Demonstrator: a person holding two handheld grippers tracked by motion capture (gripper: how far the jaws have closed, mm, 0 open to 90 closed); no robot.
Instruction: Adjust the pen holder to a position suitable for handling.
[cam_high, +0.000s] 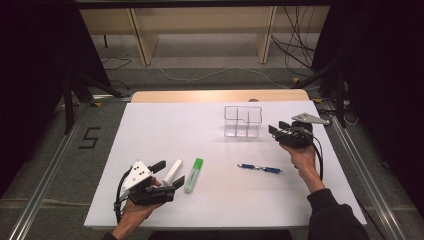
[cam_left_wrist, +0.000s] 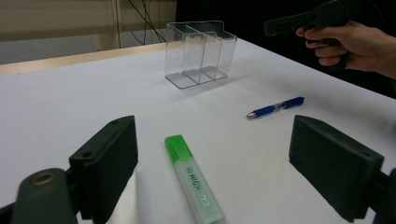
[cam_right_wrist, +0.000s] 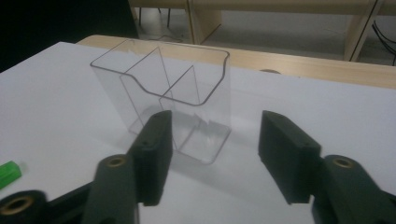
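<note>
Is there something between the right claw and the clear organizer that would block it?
Nothing visible does. The right claw is beside the clear organizer, jaws apart with nothing between them, and bare table lies in the gap. The blue pen lies nearer the person.

Green highlighter (cam_left_wrist: 194, 184), blue pen (cam_left_wrist: 276, 107), clear organizer (cam_right_wrist: 168, 100), white table (cam_high: 165, 135), black jaws.

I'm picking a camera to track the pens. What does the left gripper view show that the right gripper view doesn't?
Left gripper view alone: the blue pen, the whole green highlighter, and the right gripper in a hand. Right gripper view alone: the wooden shelving behind the table. Both: the clear organizer on the white table, empty; the right gripper view catches just the highlighter's tip.
</note>
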